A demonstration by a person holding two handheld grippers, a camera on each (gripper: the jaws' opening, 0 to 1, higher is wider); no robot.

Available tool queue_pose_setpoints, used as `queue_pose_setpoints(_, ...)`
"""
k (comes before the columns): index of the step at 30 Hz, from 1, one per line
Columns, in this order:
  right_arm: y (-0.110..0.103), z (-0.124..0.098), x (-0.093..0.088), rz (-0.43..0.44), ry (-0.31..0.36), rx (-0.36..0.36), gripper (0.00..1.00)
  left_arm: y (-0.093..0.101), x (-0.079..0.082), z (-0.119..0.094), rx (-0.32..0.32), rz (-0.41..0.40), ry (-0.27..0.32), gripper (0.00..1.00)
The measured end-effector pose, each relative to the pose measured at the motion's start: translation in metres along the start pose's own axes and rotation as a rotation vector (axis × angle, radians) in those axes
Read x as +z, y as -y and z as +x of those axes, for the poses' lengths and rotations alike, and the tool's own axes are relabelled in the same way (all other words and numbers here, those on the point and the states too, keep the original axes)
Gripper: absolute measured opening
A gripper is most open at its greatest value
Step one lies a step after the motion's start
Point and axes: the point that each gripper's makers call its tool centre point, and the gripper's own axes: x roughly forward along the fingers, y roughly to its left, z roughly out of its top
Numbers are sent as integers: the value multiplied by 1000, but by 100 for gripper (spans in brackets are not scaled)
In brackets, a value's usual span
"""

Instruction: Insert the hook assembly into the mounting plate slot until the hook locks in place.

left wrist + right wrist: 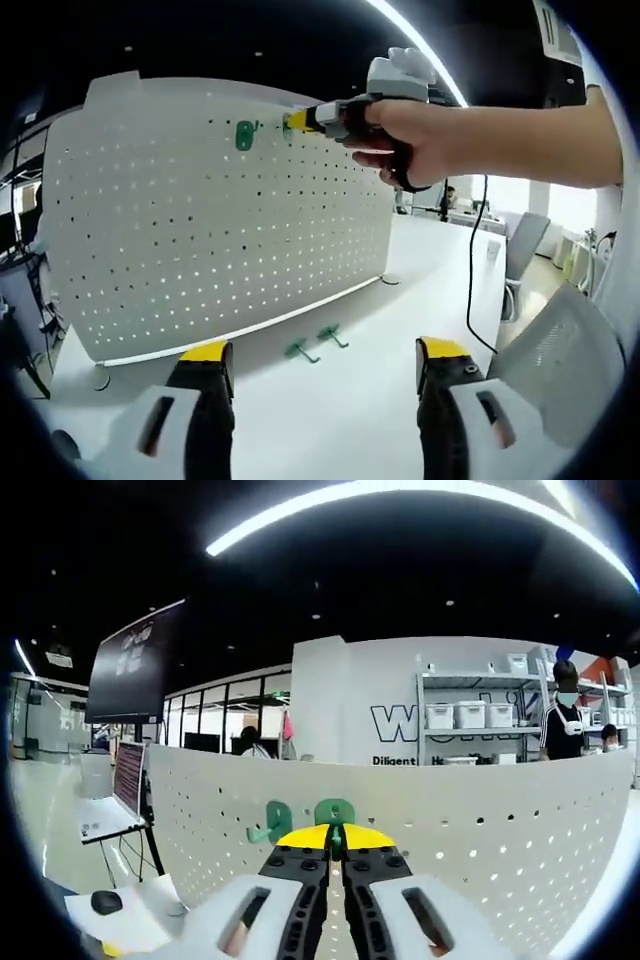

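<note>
The white pegboard (220, 230) stands upright on the table. One green hook (245, 135) hangs near its top edge. A hand holds my right gripper (296, 121) against the board just right of that hook. In the right gripper view, the right gripper (335, 838) is shut on a second green hook (335, 811), pressed at the pegboard (480, 830), with the mounted hook (272, 823) to its left. My left gripper (324, 352) is open above the table, with nothing between its yellow-tipped fingers (205, 352).
Two spare green hooks (300, 350) (333, 335) lie on the white table (420, 260) in front of the board's foot. A black cable (470, 270) hangs from the right gripper. Office chairs (520, 250) stand at the right. Behind the board are a laptop (105, 815) and shelves (470, 715).
</note>
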Motion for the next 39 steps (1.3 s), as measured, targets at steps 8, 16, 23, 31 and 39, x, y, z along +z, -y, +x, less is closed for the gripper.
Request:
queue_pose_setpoints(8, 0, 7, -5, 18, -14, -4, 1, -3, 0, -2, 10, -25, 2, 76)
queue_pose_setpoints(16, 2, 11, -6, 28, -15, -6, 1, -7, 0, -3, 26, -40, 2, 75)
queue_pose_setpoints(23, 3, 13, -14, 31, -29, -9, 1, -7, -2, -2, 25, -36, -5, 75)
queue_pose_setpoints(31, 2, 15, -14, 33, -28, -20, 1, -12, 0, -5, 42, -47, 3, 73)
queue_pose_setpoints(39, 1, 17, -14, 38, -21, -85, 1, -12, -1, -4, 44, -60, 7, 73)
